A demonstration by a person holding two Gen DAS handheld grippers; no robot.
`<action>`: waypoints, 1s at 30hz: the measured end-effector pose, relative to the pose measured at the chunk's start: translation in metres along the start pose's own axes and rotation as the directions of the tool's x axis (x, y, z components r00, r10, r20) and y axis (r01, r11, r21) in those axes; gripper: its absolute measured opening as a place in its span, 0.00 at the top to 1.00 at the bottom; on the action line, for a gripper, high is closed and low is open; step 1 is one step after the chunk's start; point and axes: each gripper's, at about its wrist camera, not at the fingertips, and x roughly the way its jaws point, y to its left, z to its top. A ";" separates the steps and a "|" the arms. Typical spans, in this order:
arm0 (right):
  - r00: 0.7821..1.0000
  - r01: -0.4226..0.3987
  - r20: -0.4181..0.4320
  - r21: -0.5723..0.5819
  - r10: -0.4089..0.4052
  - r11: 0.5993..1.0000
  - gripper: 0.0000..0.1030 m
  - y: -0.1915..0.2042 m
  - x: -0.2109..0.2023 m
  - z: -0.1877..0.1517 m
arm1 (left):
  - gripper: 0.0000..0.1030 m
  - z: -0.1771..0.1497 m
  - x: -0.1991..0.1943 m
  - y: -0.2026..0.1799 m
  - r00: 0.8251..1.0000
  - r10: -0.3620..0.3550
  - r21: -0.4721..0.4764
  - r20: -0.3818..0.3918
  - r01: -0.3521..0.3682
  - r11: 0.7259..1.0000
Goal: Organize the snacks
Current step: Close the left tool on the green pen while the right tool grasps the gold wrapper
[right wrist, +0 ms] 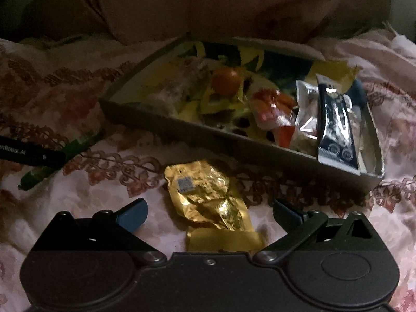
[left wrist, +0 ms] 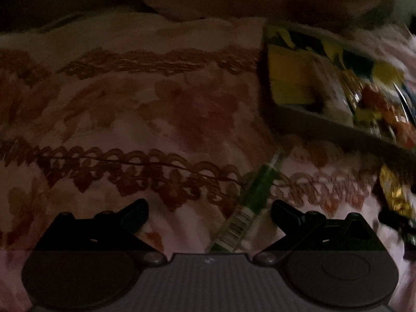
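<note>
A thin green snack stick (left wrist: 253,200) lies diagonally on the floral bedspread, between the open fingers of my left gripper (left wrist: 210,214); nothing grips it. In the right wrist view the same green stick (right wrist: 65,156) lies at far left, partly under the other gripper's finger. A crumpled gold packet (right wrist: 210,202) lies flat between the spread fingers of my right gripper (right wrist: 210,214), which stands open. A grey box (right wrist: 182,130) holds several snack packets, among them a dark blue sachet (right wrist: 335,130) and a clear pouch (right wrist: 308,111). The box (left wrist: 319,122) sits at the right in the left wrist view.
A pink floral bedspread (left wrist: 156,109) covers the whole surface, with loose folds. A dark reddish pillow (right wrist: 208,5) lies behind the box. The gold packet (left wrist: 395,195) shows at the left wrist view's right edge. The scene is dim.
</note>
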 end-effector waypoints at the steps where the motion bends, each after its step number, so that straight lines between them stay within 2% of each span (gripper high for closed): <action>1: 1.000 -0.005 -0.004 0.006 0.005 1.000 0.01 -0.002 0.003 -0.001 | 0.02 -0.002 -0.001 -0.005 1.000 -0.002 0.024 0.003 0.002 1.000; 6: 0.999 -0.039 -0.008 0.033 0.039 0.999 0.00 -0.005 0.010 -0.005 | 0.12 -0.009 -0.005 -0.019 0.999 -0.032 0.101 0.010 0.031 0.994; 10: 0.992 -0.121 -0.020 0.055 0.122 0.991 0.02 -0.001 0.005 -0.004 | 0.21 -0.009 -0.008 -0.020 0.998 -0.059 0.077 0.006 0.058 0.995; 12: 0.987 -0.157 -0.023 0.025 0.157 0.987 0.03 0.007 0.001 -0.005 | 0.24 -0.009 -0.009 -0.020 0.998 -0.064 0.070 0.002 0.064 0.995; 14: 0.988 -0.156 -0.025 -0.024 0.155 0.987 0.05 0.017 -0.001 -0.008 | 0.32 -0.008 -0.010 -0.019 0.998 -0.068 0.071 -0.001 0.068 0.995; 16: 0.988 -0.153 -0.024 -0.061 0.151 0.986 0.10 0.024 -0.002 -0.008 | 0.38 -0.009 -0.014 -0.019 0.997 -0.076 0.075 -0.002 0.076 0.994; 20: 0.986 -0.164 -0.021 -0.062 0.163 0.985 0.20 0.030 -0.004 -0.006 | 0.47 -0.009 -0.016 -0.020 0.996 -0.087 0.074 -0.008 0.088 0.993; 22: 0.986 -0.166 -0.022 -0.068 0.165 0.984 0.28 0.033 -0.006 -0.007 | 0.49 -0.008 -0.018 -0.017 0.994 -0.104 0.048 -0.017 0.105 0.993; 27: 0.986 -0.165 -0.021 -0.100 0.164 0.981 0.37 0.046 -0.010 -0.009 | 0.49 -0.003 -0.017 -0.003 0.981 -0.189 -0.058 -0.045 0.186 0.981; 30: 0.985 -0.170 -0.016 -0.117 0.169 0.978 0.41 0.052 -0.011 -0.010 | 0.51 -0.003 -0.015 -0.003 0.981 -0.189 -0.048 -0.048 0.187 0.981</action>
